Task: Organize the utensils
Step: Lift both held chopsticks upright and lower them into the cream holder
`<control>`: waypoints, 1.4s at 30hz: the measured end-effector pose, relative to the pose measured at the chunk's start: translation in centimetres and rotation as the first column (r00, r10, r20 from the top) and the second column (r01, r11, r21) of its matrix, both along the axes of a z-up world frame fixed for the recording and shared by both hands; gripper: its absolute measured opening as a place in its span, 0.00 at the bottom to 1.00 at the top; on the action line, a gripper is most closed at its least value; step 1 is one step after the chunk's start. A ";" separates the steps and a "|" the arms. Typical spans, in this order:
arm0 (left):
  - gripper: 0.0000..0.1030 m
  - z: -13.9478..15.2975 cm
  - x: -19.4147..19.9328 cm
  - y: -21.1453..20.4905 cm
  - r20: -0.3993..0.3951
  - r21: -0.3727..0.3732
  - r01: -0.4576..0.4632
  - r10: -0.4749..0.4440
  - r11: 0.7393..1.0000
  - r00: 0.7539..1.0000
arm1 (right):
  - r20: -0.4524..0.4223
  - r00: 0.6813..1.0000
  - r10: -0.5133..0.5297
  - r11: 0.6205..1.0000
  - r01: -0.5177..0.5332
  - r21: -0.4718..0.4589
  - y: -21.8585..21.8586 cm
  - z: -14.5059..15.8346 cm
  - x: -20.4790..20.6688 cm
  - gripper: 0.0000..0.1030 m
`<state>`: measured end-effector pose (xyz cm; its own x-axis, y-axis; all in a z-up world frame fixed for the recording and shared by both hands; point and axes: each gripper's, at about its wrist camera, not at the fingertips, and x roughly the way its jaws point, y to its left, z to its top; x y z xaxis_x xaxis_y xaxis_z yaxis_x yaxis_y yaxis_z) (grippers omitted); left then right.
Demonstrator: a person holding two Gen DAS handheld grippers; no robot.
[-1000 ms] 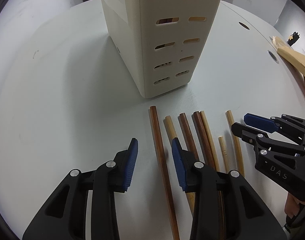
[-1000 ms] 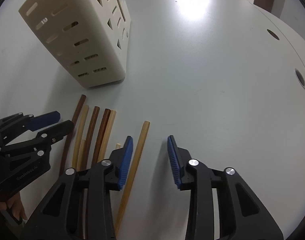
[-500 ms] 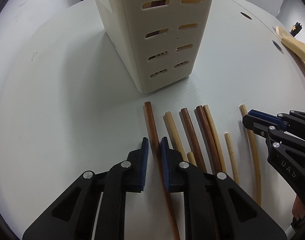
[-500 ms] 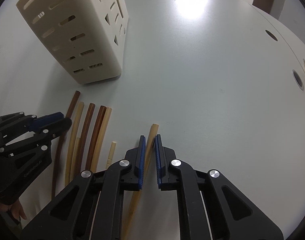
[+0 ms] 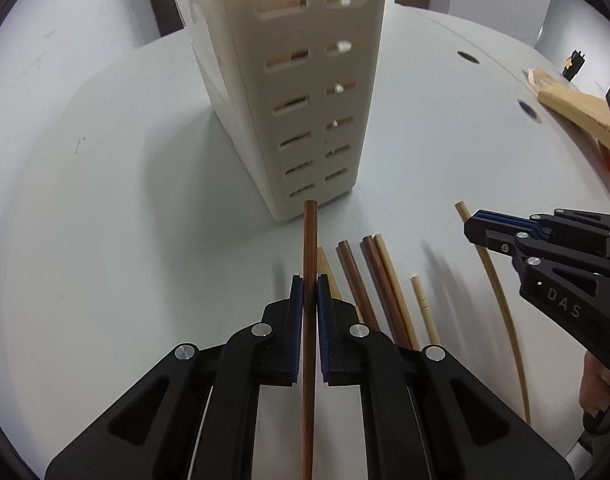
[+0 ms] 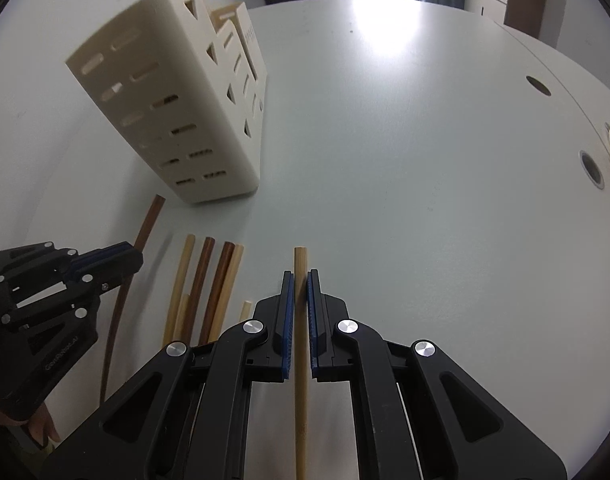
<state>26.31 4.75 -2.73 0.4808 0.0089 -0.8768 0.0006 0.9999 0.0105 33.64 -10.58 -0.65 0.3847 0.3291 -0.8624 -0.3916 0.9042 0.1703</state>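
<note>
Between the blue pads of the left gripper (image 5: pixel 309 280) a dark brown wooden chopstick (image 5: pixel 309 248) is clamped, its tip pointing ahead at the cream slotted plastic utensil holder (image 5: pixel 301 92); to its right more chopsticks (brown and pale) (image 5: pixel 379 284) lie on the white round table (image 5: pixel 105 200)

In the right wrist view, the right gripper (image 6: pixel 299 276) is closed on a pale bamboo chopstick (image 6: pixel 300 258), the holder ahead-left

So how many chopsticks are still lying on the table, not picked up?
5 visible: a pale one, two dark brown, another pale, and a short pale stub. The grippers may hide more.
</note>
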 end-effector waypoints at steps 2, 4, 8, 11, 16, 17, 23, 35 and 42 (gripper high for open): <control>0.06 1.4 -0.9 0.1 0.049 -0.015 -0.004 0.005 1.000 0.999 | 0.013 1.000 0.009 1.000 -0.009 0.029 -0.2 0.9 0.0 0.07; 0.06 2.7 -1.9 -0.2 0.093 -0.016 0.013 -0.011 1.000 0.996 | 0.045 0.999 0.009 0.999 -0.011 0.041 -0.5 1.9 -0.1 0.07; 0.06 4.6 -2.6 -0.9 0.157 -0.030 0.021 -0.016 0.999 0.987 | 0.107 0.994 0.020 0.997 -0.028 0.073 -0.1 4.3 -1.1 0.07; 0.06 5.9 -3.2 -1.0 0.205 -0.043 0.017 -0.008 0.999 0.979 | 0.155 0.988 0.027 0.994 -0.043 0.101 0.4 6.1 -2.3 0.07; 0.06 7.8 -4.6 -0.6 0.280 -0.053 0.007 0.008 0.999 0.960 | 0.204 0.979 0.019 0.982 -0.057 0.179 -0.2 8.7 -3.0 0.07; 0.06 7.9 -4.4 -0.9 0.292 -0.055 0.007 0.009 0.998 0.956 | 0.218 0.976 0.018 0.980 -0.060 0.188 -0.3 9.1 -3.2 0.07; 0.06 9.7 -4.7 -0.6 0.364 -0.062 0.000 0.023 0.998 0.931 | 0.304 0.953 0.003 0.969 -0.077 0.235 -0.6 11.1 -3.4 0.07; 0.06 13.4 -4.0 0.2 0.520 -0.064 -0.037 0.065 0.997 0.852 | 0.456 0.890 0.016 0.957 -0.146 0.251 0.1 15.5 -3.1 0.07; 0.06 15.2 -3.9 0.1 0.593 -0.047 -0.028 0.050 0.999 0.804 | 0.521 0.853 -0.008 0.932 -0.182 0.312 -0.3 16.2 -2.4 0.07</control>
<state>22.42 4.89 12.45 0.9074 0.0144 -0.4200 -0.0334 0.9987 -0.0378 31.24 -10.88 15.59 0.6894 0.6156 -0.3818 -0.5823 0.7845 0.2134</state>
